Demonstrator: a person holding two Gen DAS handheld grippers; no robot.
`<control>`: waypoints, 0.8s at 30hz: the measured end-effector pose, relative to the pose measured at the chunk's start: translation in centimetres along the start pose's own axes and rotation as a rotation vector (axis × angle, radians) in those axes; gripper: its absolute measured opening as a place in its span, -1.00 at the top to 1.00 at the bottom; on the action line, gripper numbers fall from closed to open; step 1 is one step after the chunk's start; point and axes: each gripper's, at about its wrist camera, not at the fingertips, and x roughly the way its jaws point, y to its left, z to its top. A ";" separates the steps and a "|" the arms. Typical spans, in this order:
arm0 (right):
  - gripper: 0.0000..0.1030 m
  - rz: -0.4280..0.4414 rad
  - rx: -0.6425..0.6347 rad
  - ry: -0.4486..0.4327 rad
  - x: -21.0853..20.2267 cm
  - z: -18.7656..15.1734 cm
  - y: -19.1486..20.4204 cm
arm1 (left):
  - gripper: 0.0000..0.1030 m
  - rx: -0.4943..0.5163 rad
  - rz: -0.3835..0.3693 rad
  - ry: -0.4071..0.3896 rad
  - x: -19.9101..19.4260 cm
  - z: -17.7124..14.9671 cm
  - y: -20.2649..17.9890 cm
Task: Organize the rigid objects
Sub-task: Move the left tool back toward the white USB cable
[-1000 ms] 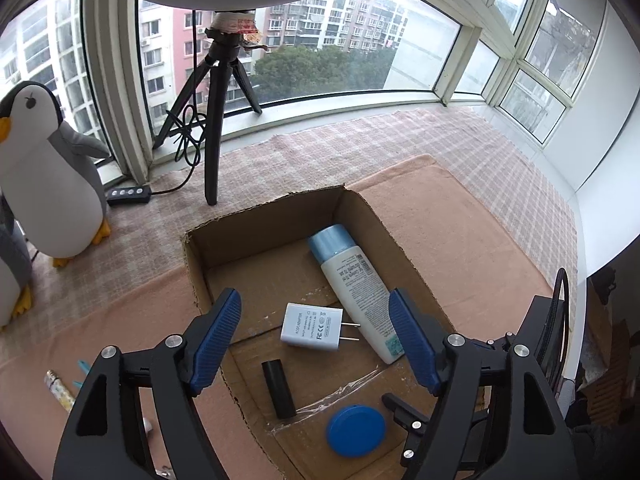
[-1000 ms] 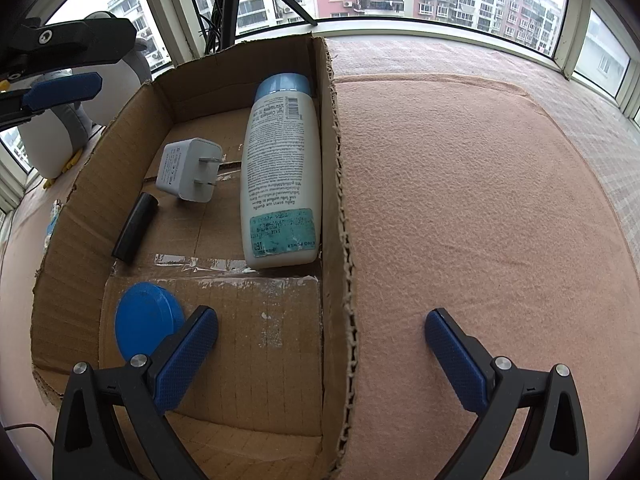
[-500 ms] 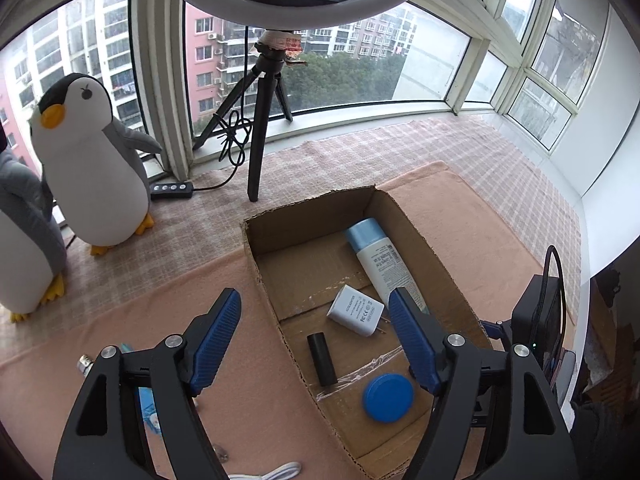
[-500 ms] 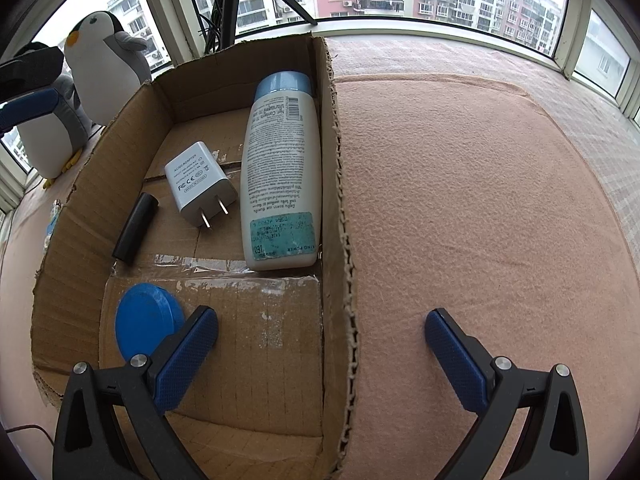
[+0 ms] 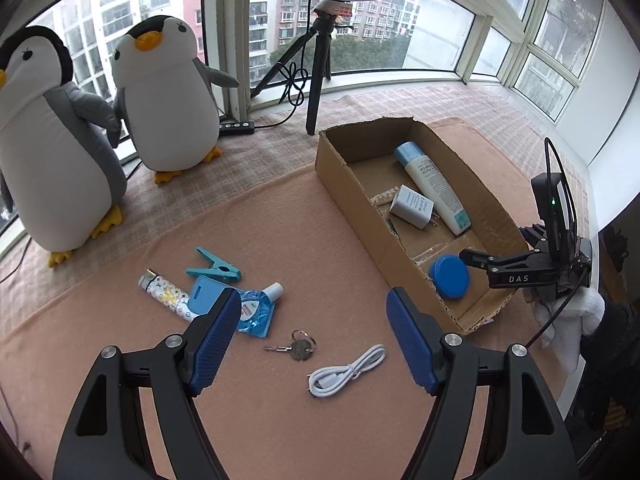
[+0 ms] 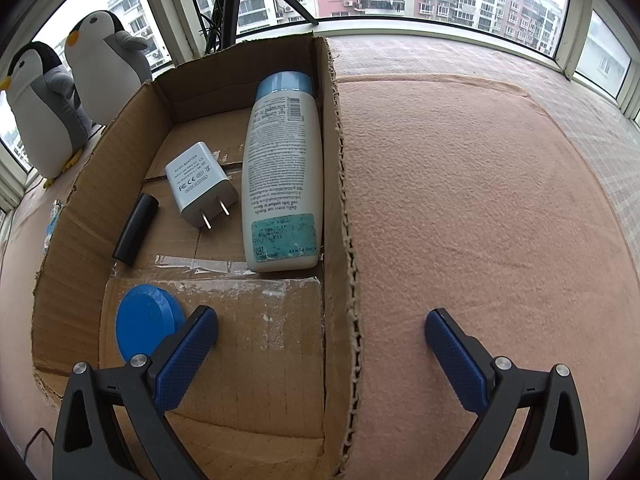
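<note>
Left wrist view: we have swung the left gripper (image 5: 314,336) away from the cardboard box (image 5: 352,184), where it hovered a second ago, and it now hangs over the loose items on the felt-like pink surface (image 5: 280,208). Its jaws stand wide apart and hold nothing. We judge this to mean the previous drop is complete and the next pick is being chosen. Directly ahead, between the fingers, lie the metal keys (image 5: 298,348) on a ring; just right of them is a coiled white cable (image 5: 346,370), flexible rather than rigid. Ahead and left sit a soft blue pouch (image 5: 256,312), a flat blue tag (image 5: 208,298), a teal plastic clip (image 5: 214,268) and a patterned cylindrical lighter (image 5: 164,296). The box lies ahead and to the right.

Right wrist view: the right gripper (image 6: 322,354) has not shifted; it straddles the near right wall of the box, jaws wide, empty. Ahead and left, inside the corrugated box, lie a smooth white bottle (image 6: 284,184) against the wall, a white charger (image 6: 198,182) which has turned so its prongs point toward us, a black cylinder (image 6: 134,230) and a round blue lid (image 6: 142,326) just beside the left finger.
</note>
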 end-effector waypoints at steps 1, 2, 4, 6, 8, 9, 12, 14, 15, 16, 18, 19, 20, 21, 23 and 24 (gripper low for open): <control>-0.97 0.000 0.001 0.000 0.0 0.0 0.0 | -0.44 0.040 -0.001 0.011 0.0 -0.6 -0.4; -0.97 0.000 0.000 -0.001 0.0 0.0 0.0 | -0.42 0.080 -0.004 0.021 0.0 -1.1 -0.9; -0.98 0.000 0.001 -0.001 0.0 0.1 0.1 | -0.39 0.160 -0.016 0.052 0.3 -2.1 -2.0; -0.98 0.000 0.003 -0.002 0.2 0.3 0.3 | -0.35 0.228 -0.022 0.084 0.7 -3.0 -2.9; -0.98 0.000 0.004 -0.003 0.1 0.2 0.4 | -0.28 0.274 -0.029 0.116 1.4 -3.5 -3.6; -0.98 0.000 0.005 -0.003 0.1 0.2 0.4 | -0.24 0.288 -0.033 0.129 1.8 -3.5 -3.7; -0.98 0.001 0.004 -0.002 0.0 0.1 0.4 | -0.21 0.344 -0.052 0.160 2.7 -3.7 -4.5; -0.98 0.001 0.003 -0.001 0.2 0.1 0.0 | -0.21 0.381 -0.064 0.183 3.4 -3.8 -4.9; -0.98 0.001 0.002 -0.001 0.7 0.5 0.4 | -0.17 0.394 -0.072 0.196 3.7 -3.8 -5.0; -0.98 0.001 0.001 0.000 0.9 0.3 0.3 | -0.09 0.406 -0.084 0.211 4.1 -3.7 -5.2; -0.98 0.002 0.001 0.000 0.9 0.3 0.3 | -0.01 0.425 -0.103 0.236 4.8 -3.7 -5.3; -0.98 0.001 0.002 0.000 0.9 0.3 0.3 | 0.04 0.433 -0.114 0.246 5.2 -3.7 -5.4; -0.98 0.001 0.003 0.000 0.9 0.4 0.3 | 0.05 0.441 -0.118 0.256 5.5 -3.6 -5.5; -0.98 0.001 0.004 -0.001 1.0 0.4 0.3 | 0.07 0.446 -0.128 0.263 5.8 -3.6 -5.5; -0.98 0.000 0.006 -0.001 1.0 0.4 0.4 | 0.08 0.454 -0.150 0.278 6.2 -3.4 -5.6; -0.98 -0.001 0.007 -0.001 1.1 0.5 0.5 | 0.08 0.464 -0.149 0.284 6.5 -3.5 -5.7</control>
